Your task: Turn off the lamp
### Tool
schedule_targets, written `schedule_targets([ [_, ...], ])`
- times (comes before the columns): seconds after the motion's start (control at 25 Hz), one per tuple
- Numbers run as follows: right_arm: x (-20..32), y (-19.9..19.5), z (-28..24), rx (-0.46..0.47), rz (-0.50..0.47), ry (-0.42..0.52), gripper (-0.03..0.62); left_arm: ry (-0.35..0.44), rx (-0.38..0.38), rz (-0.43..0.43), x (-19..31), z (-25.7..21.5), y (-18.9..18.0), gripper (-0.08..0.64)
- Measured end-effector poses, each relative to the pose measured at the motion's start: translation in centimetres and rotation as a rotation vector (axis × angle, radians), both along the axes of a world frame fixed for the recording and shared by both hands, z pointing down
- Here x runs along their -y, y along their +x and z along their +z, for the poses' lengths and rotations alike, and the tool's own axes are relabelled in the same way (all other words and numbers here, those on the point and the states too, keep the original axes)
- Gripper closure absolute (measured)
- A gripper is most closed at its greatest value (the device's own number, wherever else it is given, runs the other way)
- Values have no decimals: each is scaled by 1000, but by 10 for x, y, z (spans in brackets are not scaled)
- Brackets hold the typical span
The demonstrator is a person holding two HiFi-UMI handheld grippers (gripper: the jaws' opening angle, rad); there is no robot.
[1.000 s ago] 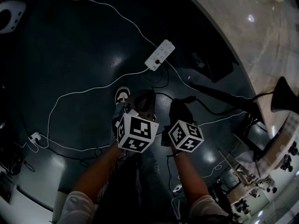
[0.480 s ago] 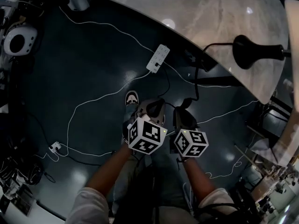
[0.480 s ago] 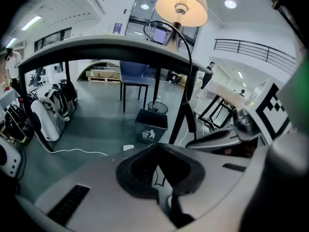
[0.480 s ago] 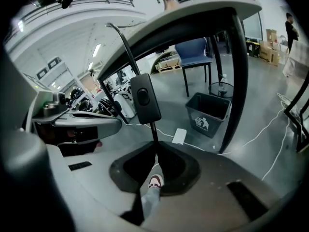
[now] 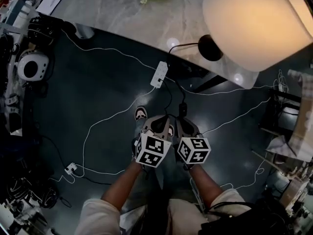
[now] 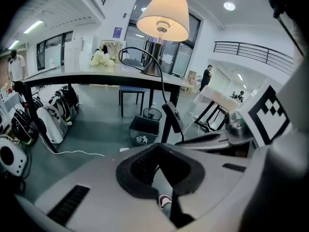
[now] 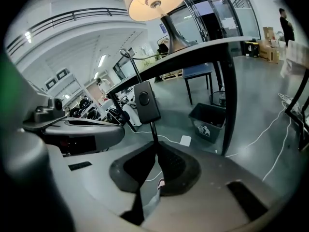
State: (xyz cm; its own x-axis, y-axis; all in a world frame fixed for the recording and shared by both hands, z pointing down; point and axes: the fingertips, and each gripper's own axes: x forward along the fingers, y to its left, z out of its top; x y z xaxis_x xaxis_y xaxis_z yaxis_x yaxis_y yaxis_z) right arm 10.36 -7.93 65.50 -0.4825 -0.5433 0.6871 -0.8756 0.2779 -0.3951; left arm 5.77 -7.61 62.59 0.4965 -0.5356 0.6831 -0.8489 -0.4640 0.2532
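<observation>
While the left gripper [image 6: 161, 149] has closed jaws, the right gripper [image 7: 155, 146] grips the lamp cord [image 7: 153, 130] between its jaws.

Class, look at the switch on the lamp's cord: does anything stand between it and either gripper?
Nothing visible does. The switch hangs in open air just beyond both grippers, on the cord that runs down into the shut jaws of the right gripper. The left gripper, also shut, is alongside.
</observation>
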Motion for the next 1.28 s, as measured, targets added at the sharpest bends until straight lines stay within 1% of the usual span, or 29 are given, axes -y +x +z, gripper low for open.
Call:
schedule_targets([
  [0.08,-3,-1,-11,4,2,3,577,-15,17,-2,-2,-13,-1,554],
  [0.16,-5,-1,-23,5,-1,5,577,-29,11,-21,0,-28,-2,554],
  [0.24,-6,-2,-35,9,-12,11,577,-39,-26,-44,6,-48,-4,554],
  [0.36,-4,-3,-51,10,-33,28,577,-52,-115,-61,15,-72,-3,554],
  [0.4,-3,-2,-55,9,-39,33,577,-55,-133,-61,18,-78,-2,554],
  [0.52,0,-1,-64,-1,-56,41,577,-54,-139,-45,25,-92,1,551],
  [0.6,1,0,-68,-9,-65,44,577,-50,-131,-34,29,-98,5,551],
  [0.68,3,1,-72,-15,-70,50,577,-54,-145,-19,32,-103,11,541],
  [0.76,4,1,-76,-23,-72,52,577,-73,-189,6,33,-110,19,469],
  [0.84,4,2,-78,-27,-75,55,577,-97,-237,20,32,-114,28,432],
  [0.92,4,3,-80,-29,-81,62,577,-112,-265,15,33,-116,33,429],
  [1.12,2,4,-84,-17,-86,78,577,-128,-298,-18,44,-116,37,428],
  [1.28,-2,7,-81,-9,-87,74,577,-124,-304,-13,51,-117,42,428],
])
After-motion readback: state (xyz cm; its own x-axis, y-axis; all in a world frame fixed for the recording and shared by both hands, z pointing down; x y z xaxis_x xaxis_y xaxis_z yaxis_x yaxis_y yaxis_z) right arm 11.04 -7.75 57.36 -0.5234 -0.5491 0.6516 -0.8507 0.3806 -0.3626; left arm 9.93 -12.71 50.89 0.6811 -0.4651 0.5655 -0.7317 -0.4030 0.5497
